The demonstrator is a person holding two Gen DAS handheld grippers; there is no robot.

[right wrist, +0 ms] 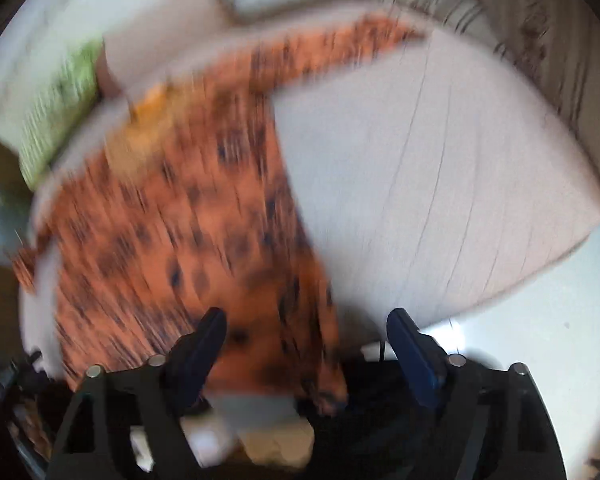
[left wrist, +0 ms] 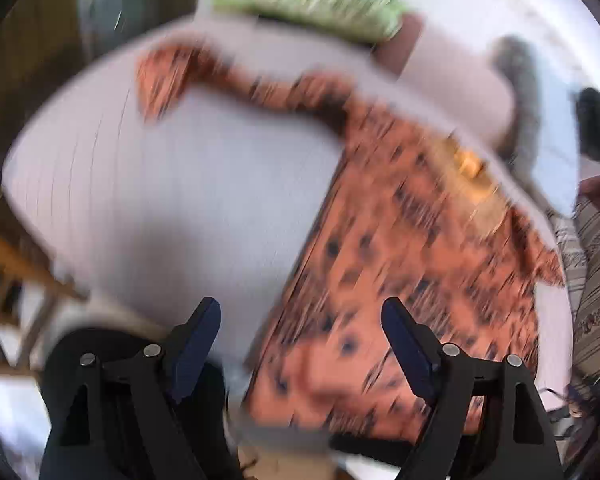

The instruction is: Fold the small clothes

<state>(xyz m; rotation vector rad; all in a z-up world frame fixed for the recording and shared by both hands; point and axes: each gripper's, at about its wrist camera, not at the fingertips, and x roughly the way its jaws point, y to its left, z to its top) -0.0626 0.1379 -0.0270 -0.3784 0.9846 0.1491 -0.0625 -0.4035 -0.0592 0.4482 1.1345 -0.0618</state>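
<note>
An orange garment with dark spots (left wrist: 412, 248) lies spread flat on a round white table (left wrist: 160, 200), one sleeve reaching toward the far left. My left gripper (left wrist: 300, 312) hovers open above its near edge, nothing between the fingers. In the right wrist view the same garment (right wrist: 172, 240) covers the left half of the table (right wrist: 440, 184), with a sleeve stretched to the upper right. My right gripper (right wrist: 306, 320) hangs open over the garment's near hem, and its pads press on nothing. Both views are heavily blurred.
A green textured item (left wrist: 312, 0) sits past the table's far edge, also seen as a green item (right wrist: 60, 108) at the left. Striped fabric (left wrist: 596, 280) lies to the right of the table. Light floor (right wrist: 540, 320) shows beyond the table's near right rim.
</note>
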